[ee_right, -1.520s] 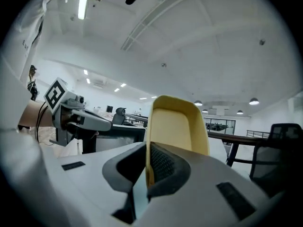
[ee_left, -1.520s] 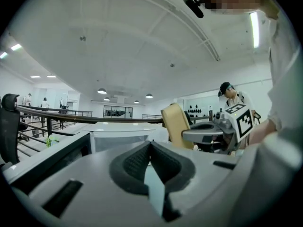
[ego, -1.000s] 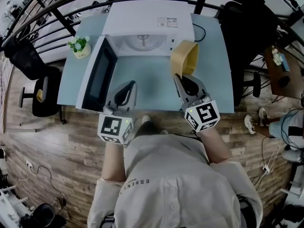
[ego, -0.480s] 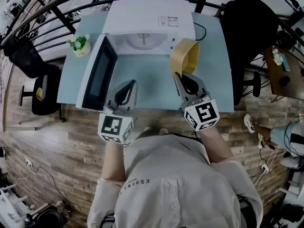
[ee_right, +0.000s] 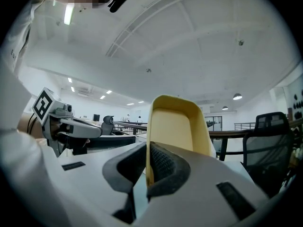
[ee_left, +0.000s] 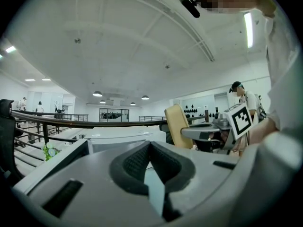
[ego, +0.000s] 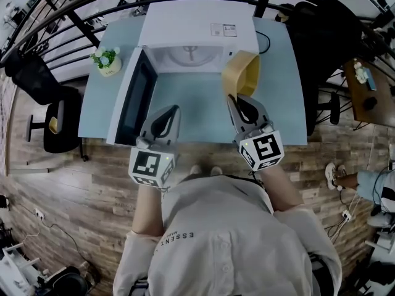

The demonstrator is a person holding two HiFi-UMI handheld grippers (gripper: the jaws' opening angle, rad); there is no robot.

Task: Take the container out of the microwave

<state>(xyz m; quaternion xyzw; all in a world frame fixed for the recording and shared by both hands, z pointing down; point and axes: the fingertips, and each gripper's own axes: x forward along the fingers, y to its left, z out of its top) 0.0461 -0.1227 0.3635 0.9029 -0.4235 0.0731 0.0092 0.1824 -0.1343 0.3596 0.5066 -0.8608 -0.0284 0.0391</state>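
Observation:
The white microwave stands at the back of the light blue table, its door swung open to the left and its cavity showing a bare turntable. In front of the microwave's right side my right gripper is shut on the rim of the yellow container, which stands on edge above the table. In the right gripper view the container rises from between the pads. My left gripper hovers over the table's front, shut with nothing in it.
A small potted plant sits at the table's back left corner. Black chairs stand to the left and right of the table. A curved railing runs behind. A person is at the right edge.
Both grippers and the container keep their places. The person at the right edge has moved along the floor.

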